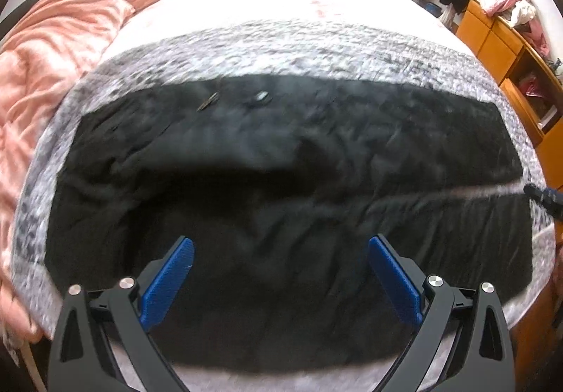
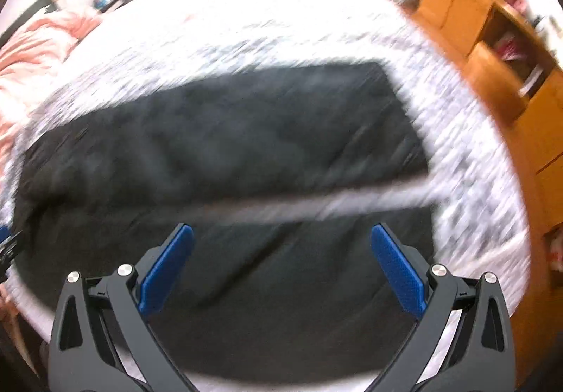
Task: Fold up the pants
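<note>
We find the black pants lying spread flat across the bed, on its grey patterned blanket, both legs side by side with a narrow gap between them. The left claw and right claw hover above the fabric, each released and holding nothing. We judge no fold made yet; all folding remains.
</note>
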A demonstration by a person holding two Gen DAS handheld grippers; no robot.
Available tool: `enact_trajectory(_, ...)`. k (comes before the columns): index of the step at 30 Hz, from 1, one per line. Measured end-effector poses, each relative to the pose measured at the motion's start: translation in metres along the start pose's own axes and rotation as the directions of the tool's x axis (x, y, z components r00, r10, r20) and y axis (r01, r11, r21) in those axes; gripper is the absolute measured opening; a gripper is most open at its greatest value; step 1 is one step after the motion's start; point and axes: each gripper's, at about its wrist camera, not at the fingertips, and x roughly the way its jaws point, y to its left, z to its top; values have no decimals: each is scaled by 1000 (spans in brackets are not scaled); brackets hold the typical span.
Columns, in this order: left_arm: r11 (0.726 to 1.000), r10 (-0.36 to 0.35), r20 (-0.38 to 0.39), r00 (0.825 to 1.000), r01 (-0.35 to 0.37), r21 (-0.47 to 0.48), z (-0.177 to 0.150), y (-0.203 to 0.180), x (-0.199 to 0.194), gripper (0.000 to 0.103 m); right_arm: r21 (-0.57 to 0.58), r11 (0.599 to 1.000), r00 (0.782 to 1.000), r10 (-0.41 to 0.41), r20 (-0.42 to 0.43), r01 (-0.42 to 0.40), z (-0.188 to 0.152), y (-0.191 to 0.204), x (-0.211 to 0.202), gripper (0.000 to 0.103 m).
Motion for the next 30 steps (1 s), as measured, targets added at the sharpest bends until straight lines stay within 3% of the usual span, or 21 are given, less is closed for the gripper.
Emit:
enact_trajectory(5,996,-89,25,996,90,-28,63,-38,39,99,47,998,996,-47,-73,51,89,-75,72,100)
enact_trajectory(8,993,-121,17,992,121,-1,91,-67,61,99,42,998,989,-42,-144,48,123,-102,122,100)
enact_trajectory(13,989,-144,8,989,144,46,113,-102,84,99,90,996,976,19,-216,0,140,-132,179,100)
enact_trajectory(16,987,-153,7,988,153,53,121,-114,91,99,111,990,964,114,-240,-90,141,-136,196,101)
enact_trajectory(19,984,-159,5,987,158,75,126,-122,96,99,112,987,965,140,-224,-117,138,-137,195,99)
enact_trajectory(22,982,-155,7,988,153,109,128,-126,100,99,17,992,975,128,-179,-128,131,-130,176,53)
enact_trajectory(23,981,-156,4,988,154,120,130,-127,102,99,7,988,972,155,-175,-156,127,-131,170,25)
enact_trajectory(24,978,-162,2,987,160,131,132,-129,103,99,18,980,965,197,-171,-197,124,-132,163,15)
enact_trajectory(28,952,-209,9,978,201,229,149,-143,111,99,-92,960,963,261,-59,-266,109,-130,111,9)
enact_trajectory(30,929,-243,6,970,231,289,160,-152,118,99,-109,940,946,325,-11,-324,106,-134,86,9)
